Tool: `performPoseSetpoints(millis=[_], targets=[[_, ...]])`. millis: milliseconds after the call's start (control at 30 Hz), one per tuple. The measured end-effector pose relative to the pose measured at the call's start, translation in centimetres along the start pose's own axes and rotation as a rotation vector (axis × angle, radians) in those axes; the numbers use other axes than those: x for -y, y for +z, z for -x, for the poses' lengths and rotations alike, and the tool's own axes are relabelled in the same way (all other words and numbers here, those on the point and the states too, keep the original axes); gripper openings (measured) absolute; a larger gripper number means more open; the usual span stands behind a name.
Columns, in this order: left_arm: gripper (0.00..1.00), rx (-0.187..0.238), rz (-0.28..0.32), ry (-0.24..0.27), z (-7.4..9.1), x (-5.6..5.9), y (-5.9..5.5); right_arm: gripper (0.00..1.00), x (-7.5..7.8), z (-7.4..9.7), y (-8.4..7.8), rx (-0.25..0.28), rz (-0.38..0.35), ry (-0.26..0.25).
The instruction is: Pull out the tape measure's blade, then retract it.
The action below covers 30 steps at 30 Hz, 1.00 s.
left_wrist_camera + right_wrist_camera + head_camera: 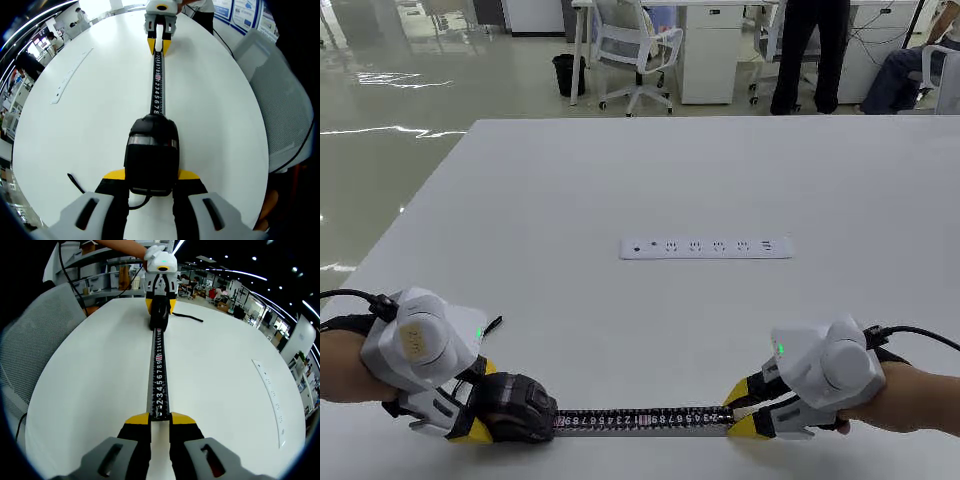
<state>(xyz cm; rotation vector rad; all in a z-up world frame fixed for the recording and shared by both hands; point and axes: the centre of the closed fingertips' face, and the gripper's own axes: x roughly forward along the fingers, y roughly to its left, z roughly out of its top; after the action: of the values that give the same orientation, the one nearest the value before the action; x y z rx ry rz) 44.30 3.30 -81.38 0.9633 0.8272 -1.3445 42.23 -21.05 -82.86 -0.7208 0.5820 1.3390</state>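
My left gripper (478, 400) is clamped on the tape measure case (515, 408) at the lower left of the head view. My right gripper (740, 410), at the lower right, pinches the end of the blade (640, 420). The blade lies drawn out flat along the white table (670, 170) between the two, numbers up.

The left gripper view shows the yellow tips pressing both sides of the black case at lower centre, which the head view partly hides behind the gripper body. The right gripper view shows its tips closed on the blade's first numerals at the bottom, with the case far off at the top.

A white power strip (706, 247) lies at mid-frame in the head view, well apart from the blade. A thin black strap (187, 316) lies on the table just beside the case. A grey mesh chair (280, 100) stands off the table's edge, at the right of the left gripper view. Nothing lies across the blade.

I count one tape measure, one power strip, one strap and two grippers.
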Motion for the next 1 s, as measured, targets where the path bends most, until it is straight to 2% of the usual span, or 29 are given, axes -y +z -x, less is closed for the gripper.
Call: performPoseSetpoints(millis=[1000], targets=[[0.28,-0.003,-0.001,0.0,0.03,-0.01,-0.09,0.12,-0.06,0.93,-0.97,-0.013,-0.006,-0.007]])
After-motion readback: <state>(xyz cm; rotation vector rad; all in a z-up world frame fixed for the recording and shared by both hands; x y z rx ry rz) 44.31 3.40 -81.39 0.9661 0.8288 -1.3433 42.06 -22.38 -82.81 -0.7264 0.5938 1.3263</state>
